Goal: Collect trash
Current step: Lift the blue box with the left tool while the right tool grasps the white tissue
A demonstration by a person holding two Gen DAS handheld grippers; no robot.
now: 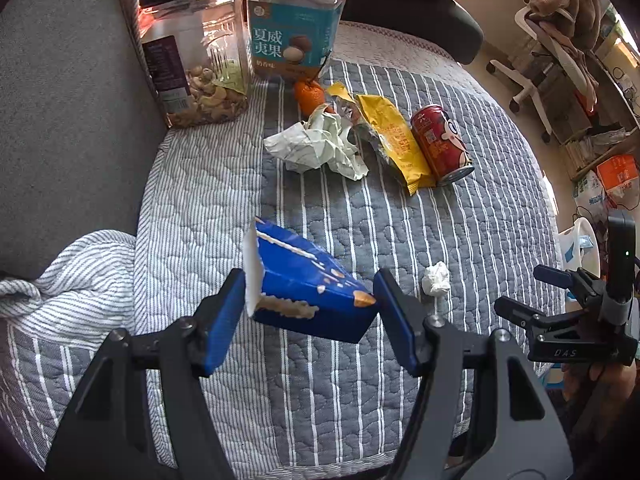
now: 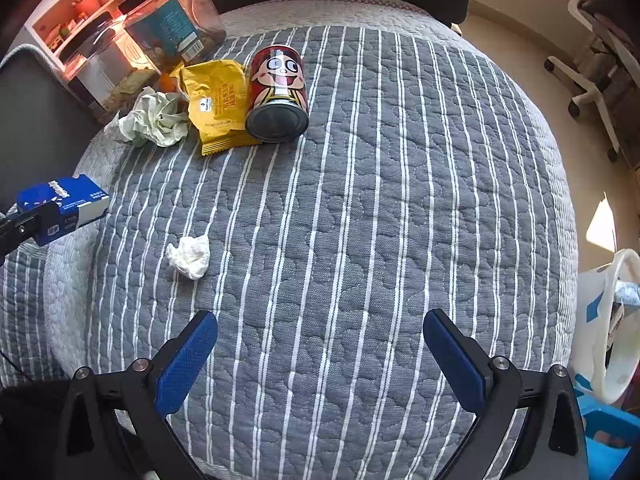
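My left gripper [image 1: 310, 282] is shut on a blue carton [image 1: 316, 304] with a torn white flap, held tilted above the grey striped quilt [image 1: 360, 380]. The same carton [image 2: 68, 200] shows at the left edge of the right wrist view. My right gripper [image 2: 320, 320] stands open over bare quilt with nothing between its fingers; it also shows at the right, past the quilt's edge [image 1: 528, 290]. A small white tissue wad [image 2: 190, 256] lies ahead and to its left. Further back lie crumpled pale green paper [image 2: 154, 120], a yellow wrapper [image 2: 218, 104] and a red can [image 2: 278, 92] on its side.
Two clear jars [image 1: 196, 48] [image 1: 296, 20] and a small orange [image 1: 309, 96] stand behind the trash pile. A white bin with a bag [image 2: 612, 320] sits on the floor past the quilt's right edge. An office chair base [image 1: 520, 88] stands further off.
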